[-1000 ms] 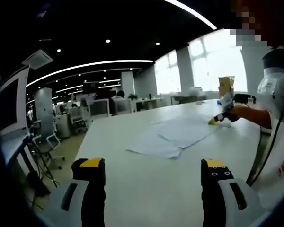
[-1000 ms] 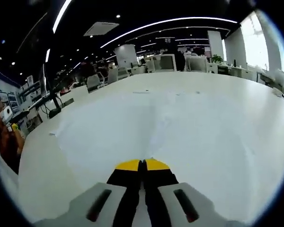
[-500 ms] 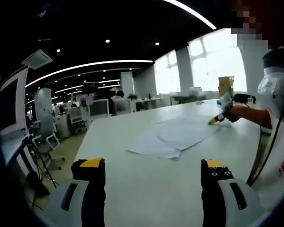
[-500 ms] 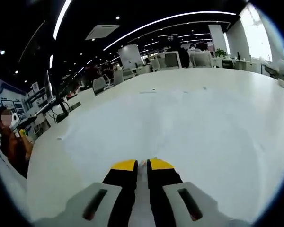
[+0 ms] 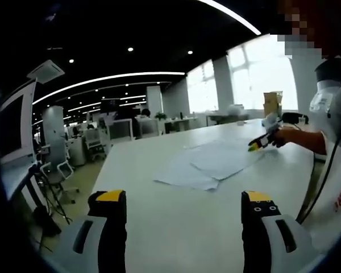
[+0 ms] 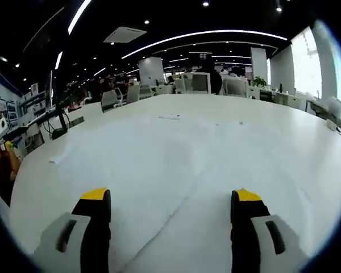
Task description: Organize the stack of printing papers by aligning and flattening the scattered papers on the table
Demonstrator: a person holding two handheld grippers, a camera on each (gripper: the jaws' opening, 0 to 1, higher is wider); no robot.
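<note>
Your right gripper point(image 6: 173, 213), black-jawed with yellow tips, now has its jaws spread wide apart; a second ago they were pressed together, and half a second ago only a narrow slit showed between them. They grip nothing. In the right gripper view the loose white printing papers point(image 6: 176, 165) lie flat on the long white table point(image 6: 307, 153) just ahead of and under the jaws, with overlapping sheet edges running off between them.

Your left gripper point(image 5: 182, 219) keeps its jaws wide apart and empty, as before, hovering over bare tabletop well short of the sheets. In the left gripper view the papers point(image 5: 210, 165) sit as a scattered, overlapping spread in the middle of the table point(image 5: 159, 227), with no shift from the earlier frames. At their far right edge you can see your right gripper point(image 5: 260, 143) in your hand point(image 5: 281, 136), its tips now parted and lifted slightly off the paper's edge.
</note>
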